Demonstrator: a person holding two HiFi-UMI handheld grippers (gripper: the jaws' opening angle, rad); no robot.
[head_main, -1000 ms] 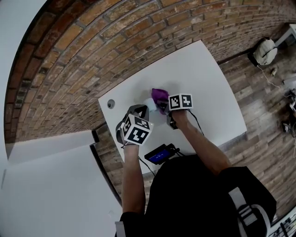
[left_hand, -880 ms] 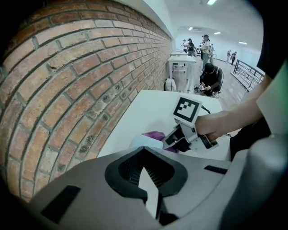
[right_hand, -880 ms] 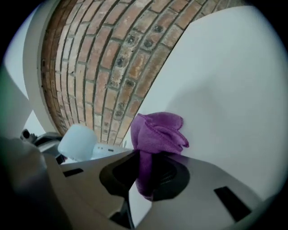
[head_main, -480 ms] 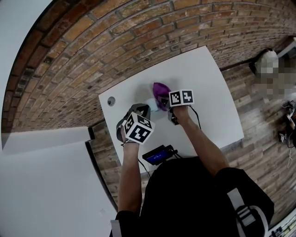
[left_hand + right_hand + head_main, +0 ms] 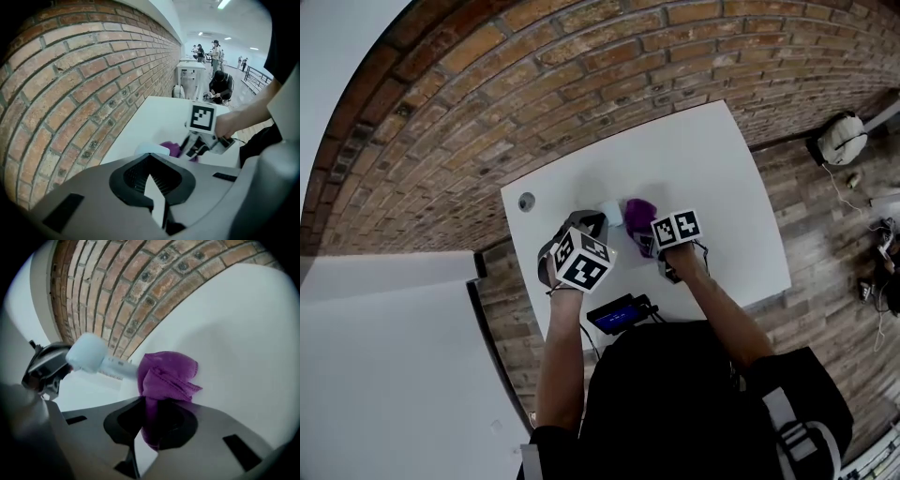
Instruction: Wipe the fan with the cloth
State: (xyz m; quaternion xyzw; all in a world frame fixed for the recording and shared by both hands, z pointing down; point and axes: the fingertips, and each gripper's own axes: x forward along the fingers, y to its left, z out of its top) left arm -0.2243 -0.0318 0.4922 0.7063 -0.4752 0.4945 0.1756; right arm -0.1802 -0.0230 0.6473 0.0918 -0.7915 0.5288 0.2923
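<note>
Cloth (image 5: 166, 373), purple and bunched up, sits in your right claw (image 5: 152, 427), which is squeezed shut on it. The puffy top of the cloth sticks out past the claw tips and touches the white end of the fan (image 5: 101, 361). The fan is small, with a pale blue end and a white end. It is over the white worktop (image 5: 712, 178), close to the brick wall (image 5: 534, 75). Your left claw (image 5: 153, 180) is closed up tight. Its tips are right at the pale blue end of the fan, but you cannot tell if they pinch it. The two claws are near each other, with the fan and the cloth between them.
</note>
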